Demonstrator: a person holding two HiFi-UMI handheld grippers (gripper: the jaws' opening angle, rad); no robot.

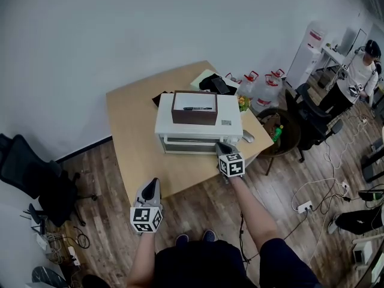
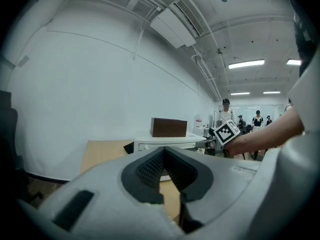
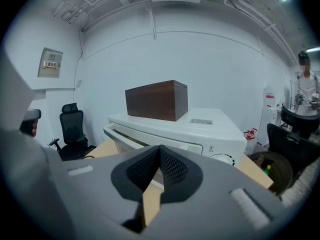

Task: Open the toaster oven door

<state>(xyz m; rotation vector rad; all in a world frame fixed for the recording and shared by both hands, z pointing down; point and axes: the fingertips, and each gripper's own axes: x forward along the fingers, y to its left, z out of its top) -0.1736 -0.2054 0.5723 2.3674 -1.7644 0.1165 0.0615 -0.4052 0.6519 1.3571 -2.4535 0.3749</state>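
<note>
A white toaster oven (image 1: pixel 198 128) stands on the wooden table (image 1: pixel 132 137), its door facing me and looking shut, with the handle bar (image 3: pixel 125 134) along the door's top. A brown box (image 1: pixel 194 107) rests on top of it. My right gripper (image 1: pixel 224 147) hovers close to the oven's front right corner, shut with nothing held; its tips (image 3: pixel 160 148) meet before the oven (image 3: pixel 200 129). My left gripper (image 1: pixel 153 185) hangs at the table's front edge, well short of the oven (image 2: pixel 170 143), and is shut and empty (image 2: pixel 164 149).
A mouse (image 1: pixel 248 136) lies right of the oven, with dark items (image 1: pixel 216 84) behind it. Water jugs (image 1: pixel 264 89) and a dark round chair (image 1: pixel 282 131) stand to the table's right. A black office chair (image 1: pixel 30 173) is at the left. A person (image 1: pixel 354 83) stands far right.
</note>
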